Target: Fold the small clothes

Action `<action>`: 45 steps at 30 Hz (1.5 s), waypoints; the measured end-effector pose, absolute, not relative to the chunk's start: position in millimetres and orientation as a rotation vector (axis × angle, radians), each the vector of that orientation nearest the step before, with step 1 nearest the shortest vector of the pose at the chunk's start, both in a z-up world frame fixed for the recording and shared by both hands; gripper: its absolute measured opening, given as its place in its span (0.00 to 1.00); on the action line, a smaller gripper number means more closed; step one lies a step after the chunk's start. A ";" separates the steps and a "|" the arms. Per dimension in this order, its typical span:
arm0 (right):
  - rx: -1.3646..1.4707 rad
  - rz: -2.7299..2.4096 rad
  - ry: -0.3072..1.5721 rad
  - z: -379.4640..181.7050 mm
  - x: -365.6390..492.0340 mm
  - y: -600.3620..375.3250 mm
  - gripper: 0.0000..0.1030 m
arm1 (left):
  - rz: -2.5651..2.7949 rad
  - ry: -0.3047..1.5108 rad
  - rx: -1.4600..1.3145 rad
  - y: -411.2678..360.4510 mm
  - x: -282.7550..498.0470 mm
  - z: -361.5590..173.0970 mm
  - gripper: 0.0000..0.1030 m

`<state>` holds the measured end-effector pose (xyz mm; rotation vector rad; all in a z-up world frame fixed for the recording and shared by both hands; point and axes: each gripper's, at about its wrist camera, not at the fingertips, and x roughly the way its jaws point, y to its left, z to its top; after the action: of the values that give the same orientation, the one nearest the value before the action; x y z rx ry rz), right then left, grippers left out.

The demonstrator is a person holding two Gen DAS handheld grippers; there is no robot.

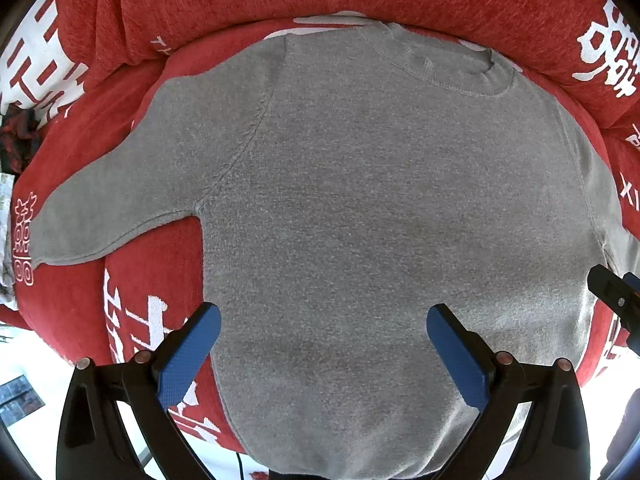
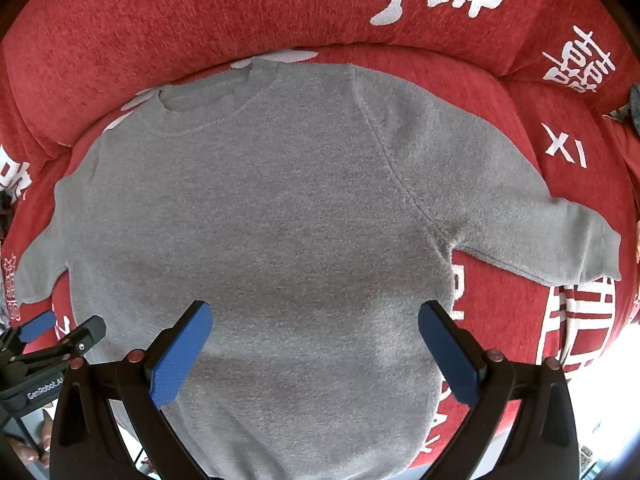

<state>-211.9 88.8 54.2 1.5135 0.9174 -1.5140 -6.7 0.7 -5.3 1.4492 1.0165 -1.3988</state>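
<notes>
1 grey sweater (image 1: 360, 208) lies flat on a red cushion (image 1: 152, 280), sleeves spread, as 2 grippers, left (image 1: 323, 330) and right (image 2: 315, 326), hover released above its hem.

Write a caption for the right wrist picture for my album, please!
Open right tool hovering above a grey sweater spread flat on a red sofa.
</notes>
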 end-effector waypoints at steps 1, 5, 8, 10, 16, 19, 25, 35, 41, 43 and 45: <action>1.513 -1.516 0.917 54.5 -211.4 89.2 1.00 | -1.400 1.016 1.449 1.4 -7.2 -5.6 1.00; 1.510 -1.524 0.916 55.5 -209.7 90.8 1.00 | -1.400 1.023 1.452 1.3 -7.0 -5.9 1.00; 1.510 -1.528 0.916 56.7 -207.8 91.6 1.00 | -1.399 1.025 1.458 2.5 -5.6 -6.4 1.00; 1.507 -1.531 0.918 57.8 -205.3 91.7 1.00 | -1.390 1.016 1.464 2.5 -4.0 -6.3 1.00; 1.503 -1.541 0.921 59.5 -199.8 93.3 1.00 | -1.340 1.006 1.496 -0.6 3.5 -4.6 1.00; 1.503 -1.545 0.921 60.7 -195.9 94.5 1.00 | -1.324 1.001 1.511 -0.2 7.1 -2.0 1.00; 1.496 -1.541 0.920 64.4 -185.8 93.1 1.00 | -1.355 1.033 1.488 -5.2 20.8 -0.2 1.00; 1.467 -1.514 0.918 70.9 -153.3 81.7 1.00 | -1.372 1.060 1.430 -13.5 46.1 1.7 1.00; 1.435 -1.474 0.938 69.7 -126.4 70.5 1.00 | -1.357 1.103 1.381 -21.3 73.4 -4.4 1.00; 1.430 -1.452 0.948 67.9 -115.2 66.3 1.00 | -1.353 1.131 1.347 -23.4 85.9 -6.3 1.00; 1.426 -1.426 0.961 65.9 -102.3 61.9 1.00 | -1.358 1.171 1.322 -25.8 94.8 -8.9 1.00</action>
<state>-102.3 61.9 65.9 1.4260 0.9613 -1.4258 94.8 -25.8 -8.9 1.3225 1.1714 -1.3582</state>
